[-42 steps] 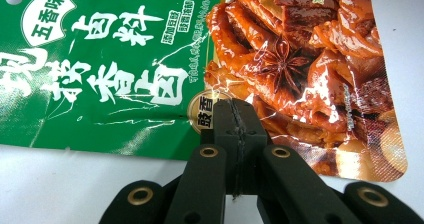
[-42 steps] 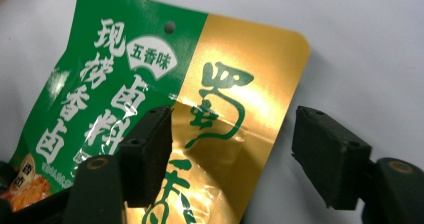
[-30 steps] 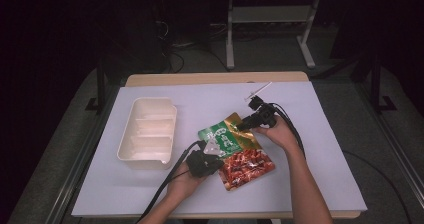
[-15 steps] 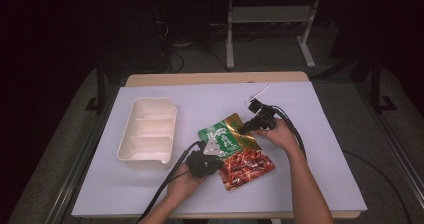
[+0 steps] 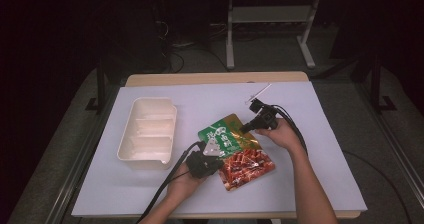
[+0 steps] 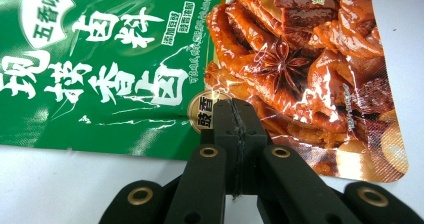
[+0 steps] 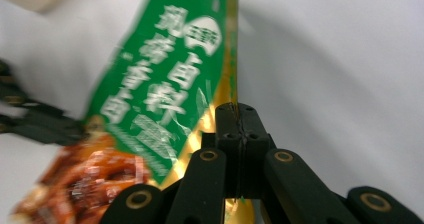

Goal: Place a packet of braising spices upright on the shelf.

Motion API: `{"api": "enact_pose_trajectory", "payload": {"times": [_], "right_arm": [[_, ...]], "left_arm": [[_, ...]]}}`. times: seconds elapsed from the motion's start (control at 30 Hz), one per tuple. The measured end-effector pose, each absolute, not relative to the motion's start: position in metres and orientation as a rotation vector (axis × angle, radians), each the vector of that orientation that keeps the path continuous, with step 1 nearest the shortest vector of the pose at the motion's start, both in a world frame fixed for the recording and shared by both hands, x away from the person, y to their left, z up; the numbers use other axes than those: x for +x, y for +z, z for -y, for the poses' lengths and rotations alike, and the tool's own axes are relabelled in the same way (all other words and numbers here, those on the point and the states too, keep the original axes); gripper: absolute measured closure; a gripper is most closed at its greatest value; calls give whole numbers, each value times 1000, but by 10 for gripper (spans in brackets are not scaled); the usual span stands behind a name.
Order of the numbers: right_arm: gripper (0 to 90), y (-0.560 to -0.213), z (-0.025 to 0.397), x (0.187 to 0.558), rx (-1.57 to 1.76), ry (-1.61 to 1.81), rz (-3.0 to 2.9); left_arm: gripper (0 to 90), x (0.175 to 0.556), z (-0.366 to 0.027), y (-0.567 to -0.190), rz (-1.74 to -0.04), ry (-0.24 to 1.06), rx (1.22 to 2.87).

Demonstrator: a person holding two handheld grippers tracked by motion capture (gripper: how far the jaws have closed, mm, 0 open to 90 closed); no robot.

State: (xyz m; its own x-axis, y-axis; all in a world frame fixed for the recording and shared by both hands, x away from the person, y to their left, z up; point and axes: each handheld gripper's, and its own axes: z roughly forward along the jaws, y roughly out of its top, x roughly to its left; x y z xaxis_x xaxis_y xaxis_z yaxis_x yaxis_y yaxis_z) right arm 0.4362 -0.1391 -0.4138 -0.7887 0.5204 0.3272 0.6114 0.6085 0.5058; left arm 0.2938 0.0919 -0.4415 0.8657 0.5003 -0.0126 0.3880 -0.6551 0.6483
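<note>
I count one green-and-gold foil seasoning packet (image 5: 227, 136) with red braised meat printed on its lower half, one cream plastic tray (image 5: 147, 132) split into three compartments, two black handheld grippers, left (image 5: 206, 158) and right (image 5: 248, 127), two hands, and one white-covered counter (image 5: 310, 149) beneath them all.

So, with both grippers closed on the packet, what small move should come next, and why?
Probably lift the spice packet a little with both grippers together. The left gripper is shut on its lower edge and the right gripper is shut on its gold edge, so the hold looks complete. The white tray lies apart to the left, a likely place for it.
</note>
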Motion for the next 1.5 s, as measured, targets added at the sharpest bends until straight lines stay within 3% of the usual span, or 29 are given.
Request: {"api": "enact_pose_trajectory", "payload": {"times": [0.23, 0.53, 0.93, 1.1, 1.2, 1.5], "right_arm": [[891, -398, 140, 426, -852, -1037, 2647], [811, -416, 131, 433, -842, -959, 2633], [794, -433, 123, 437, -871, -904, 2591], [808, -435, 120, 436, -881, -874, 2609], [879, -433, 120, 436, -876, -883, 2614], [892, -417, 119, 430, -845, -906, 2662]], "left_arm": [[900, 293, -91, -442, -657, 206, 2349], [900, 294, -91, -442, -645, 221, 2352], [900, 292, -91, -443, -641, 229, 2347], [900, 291, -91, -444, -642, 237, 2337], [900, 292, -92, -444, -645, 234, 2331], [846, 287, -100, -437, -648, 210, 2278]]}}
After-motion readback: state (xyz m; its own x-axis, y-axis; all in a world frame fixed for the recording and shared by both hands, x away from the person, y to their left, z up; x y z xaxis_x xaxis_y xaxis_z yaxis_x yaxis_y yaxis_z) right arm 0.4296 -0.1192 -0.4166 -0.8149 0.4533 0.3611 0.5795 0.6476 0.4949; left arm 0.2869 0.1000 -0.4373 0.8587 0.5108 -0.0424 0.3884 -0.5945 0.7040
